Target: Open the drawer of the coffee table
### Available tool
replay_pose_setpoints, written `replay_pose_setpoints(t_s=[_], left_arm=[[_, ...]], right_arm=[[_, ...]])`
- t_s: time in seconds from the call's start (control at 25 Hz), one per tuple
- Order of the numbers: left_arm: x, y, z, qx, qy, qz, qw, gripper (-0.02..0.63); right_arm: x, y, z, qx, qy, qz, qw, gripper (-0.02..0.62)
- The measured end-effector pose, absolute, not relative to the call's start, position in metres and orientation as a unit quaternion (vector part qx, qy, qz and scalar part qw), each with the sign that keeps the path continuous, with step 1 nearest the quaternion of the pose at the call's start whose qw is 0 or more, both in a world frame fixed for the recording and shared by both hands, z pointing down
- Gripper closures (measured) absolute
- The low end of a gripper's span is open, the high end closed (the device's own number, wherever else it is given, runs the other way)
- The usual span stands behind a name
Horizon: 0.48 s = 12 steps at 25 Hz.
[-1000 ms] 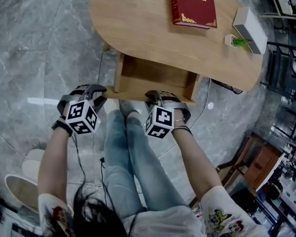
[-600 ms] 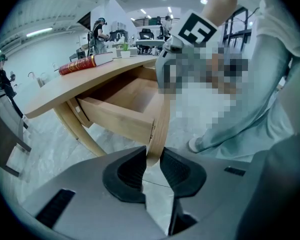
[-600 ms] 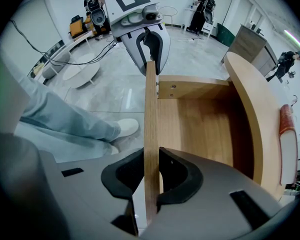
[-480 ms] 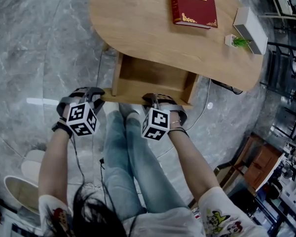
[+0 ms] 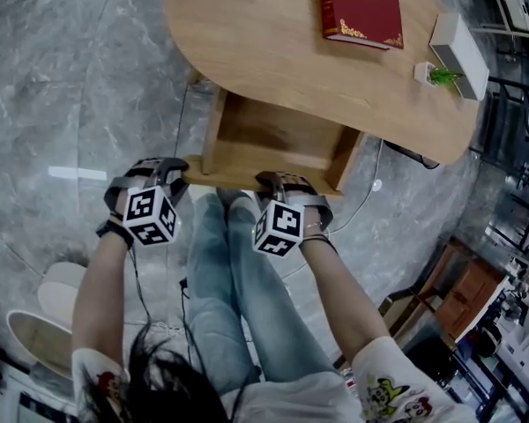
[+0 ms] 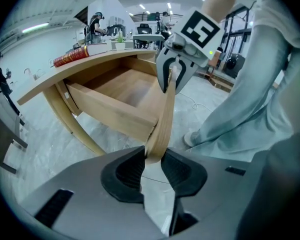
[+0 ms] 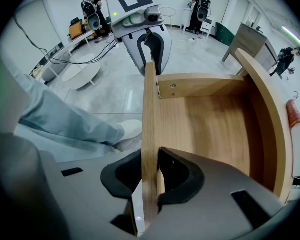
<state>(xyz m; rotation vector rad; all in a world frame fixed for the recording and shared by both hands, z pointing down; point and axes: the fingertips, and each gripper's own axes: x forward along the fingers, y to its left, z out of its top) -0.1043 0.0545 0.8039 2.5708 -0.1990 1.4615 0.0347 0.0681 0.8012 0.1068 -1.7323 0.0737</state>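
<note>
The wooden coffee table (image 5: 264, 42) has its drawer (image 5: 273, 139) pulled out toward me, and the drawer looks empty. My left gripper (image 5: 172, 173) sits at the left end of the drawer front (image 5: 238, 176). In the left gripper view the panel (image 6: 165, 114) lies between that gripper's (image 6: 152, 155) pads, still touching both while the jaws are opening. My right gripper (image 5: 278, 183) is shut on the same panel farther right. In the right gripper view the board's top edge (image 7: 150, 114) is pinched between the gripper's (image 7: 150, 160) pads.
A red book (image 5: 361, 3), a white box (image 5: 463, 47) and a small green plant (image 5: 441, 76) lie on the tabletop's far right. My legs in jeans (image 5: 229, 263) are just below the drawer front. Wooden furniture (image 5: 463, 293) stands at the right, on a grey marble floor (image 5: 62, 104).
Both grippers have moved toward me and slightly down with the drawer front between their jaws. The drawer stands a little farther out from under the tabletop.
</note>
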Motion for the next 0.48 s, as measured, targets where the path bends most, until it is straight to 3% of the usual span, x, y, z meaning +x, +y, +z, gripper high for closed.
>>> replay_pose_setpoints(t_s=[0.28, 0.48], left_arm=[[-0.108, 0.056, 0.807, 0.855, -0.102, 0.494, 0.125, 0.509], [-0.113, 0.061, 0.795, 0.844, -0.126, 0.5, 0.149, 0.492]], right_arm=[[0.034, 0.069, 0.803, 0.066, -0.761, 0.058, 0.642, 0.517], [0.035, 0.068, 0.785, 0.073, -0.764, 0.076, 0.636, 0.466]])
